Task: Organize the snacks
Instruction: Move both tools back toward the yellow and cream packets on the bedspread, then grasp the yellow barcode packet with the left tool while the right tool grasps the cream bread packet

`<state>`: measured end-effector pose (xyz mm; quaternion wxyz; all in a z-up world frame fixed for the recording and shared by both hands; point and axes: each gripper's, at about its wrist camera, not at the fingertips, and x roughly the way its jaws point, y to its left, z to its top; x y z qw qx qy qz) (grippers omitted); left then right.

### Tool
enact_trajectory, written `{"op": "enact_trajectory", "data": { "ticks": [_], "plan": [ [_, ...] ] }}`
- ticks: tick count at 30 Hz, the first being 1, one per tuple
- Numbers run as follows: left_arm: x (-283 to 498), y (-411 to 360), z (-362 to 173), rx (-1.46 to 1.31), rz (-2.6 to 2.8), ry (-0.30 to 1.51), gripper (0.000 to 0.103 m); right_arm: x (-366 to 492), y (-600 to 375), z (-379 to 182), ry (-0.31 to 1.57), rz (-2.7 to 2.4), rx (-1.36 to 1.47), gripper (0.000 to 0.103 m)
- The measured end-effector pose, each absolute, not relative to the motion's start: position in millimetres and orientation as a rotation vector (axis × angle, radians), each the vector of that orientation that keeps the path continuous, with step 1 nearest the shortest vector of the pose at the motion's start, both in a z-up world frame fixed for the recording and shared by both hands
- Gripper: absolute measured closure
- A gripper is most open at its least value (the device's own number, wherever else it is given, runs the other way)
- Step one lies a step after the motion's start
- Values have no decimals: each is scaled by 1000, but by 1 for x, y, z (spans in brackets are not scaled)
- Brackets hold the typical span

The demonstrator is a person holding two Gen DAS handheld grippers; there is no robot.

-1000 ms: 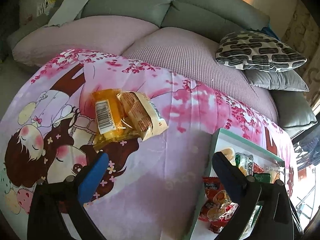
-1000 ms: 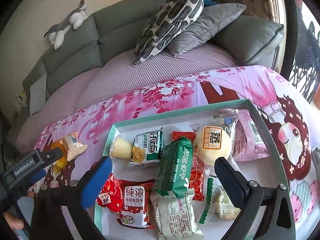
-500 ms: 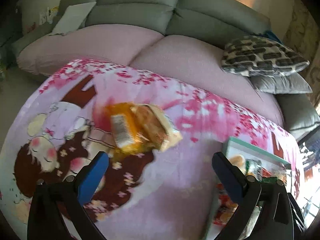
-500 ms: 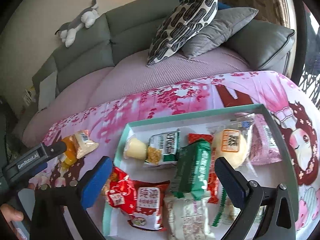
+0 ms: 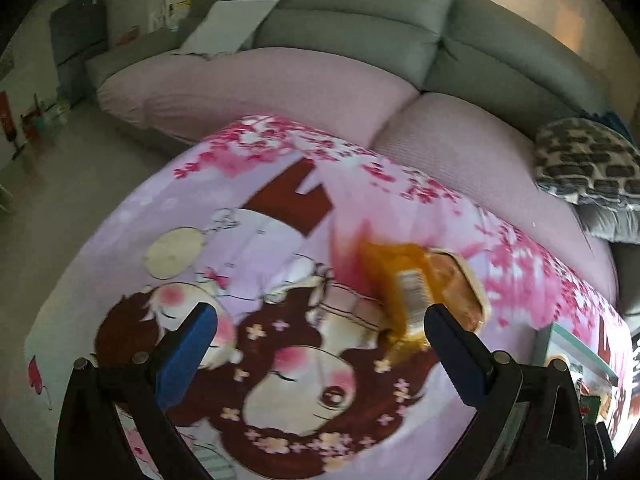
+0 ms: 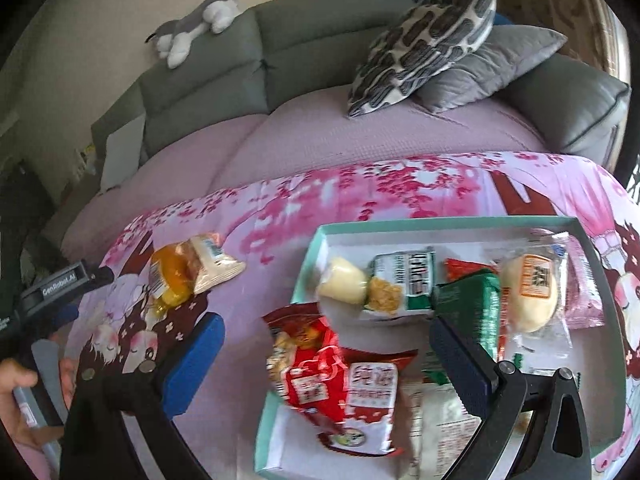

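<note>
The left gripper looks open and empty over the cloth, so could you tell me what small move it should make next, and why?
Probably ease the left gripper forward and to its right until the orange snack packet sits between its open fingers. That packet and the bread packet touching it lie on the cloth outside the green tray, where the other snacks already are, and only the right finger overlaps the packet in this view.
</note>
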<state>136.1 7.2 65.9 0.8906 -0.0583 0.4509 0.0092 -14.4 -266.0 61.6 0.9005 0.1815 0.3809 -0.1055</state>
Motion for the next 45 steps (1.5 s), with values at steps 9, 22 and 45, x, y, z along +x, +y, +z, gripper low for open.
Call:
{"op": "enact_trajectory", "data": {
  "ticks": [9,22,45],
  "plan": [
    [144,20,56,-158,12,959,0,-8,-246,62,788,-187,345,0],
    [156,27,45,-174,-45,982,0,13,-227,53,835,-179,317,0],
    [189,12,20,-349,-154,1035,0,132,-177,59,895,-72,33,2]
  ]
}}
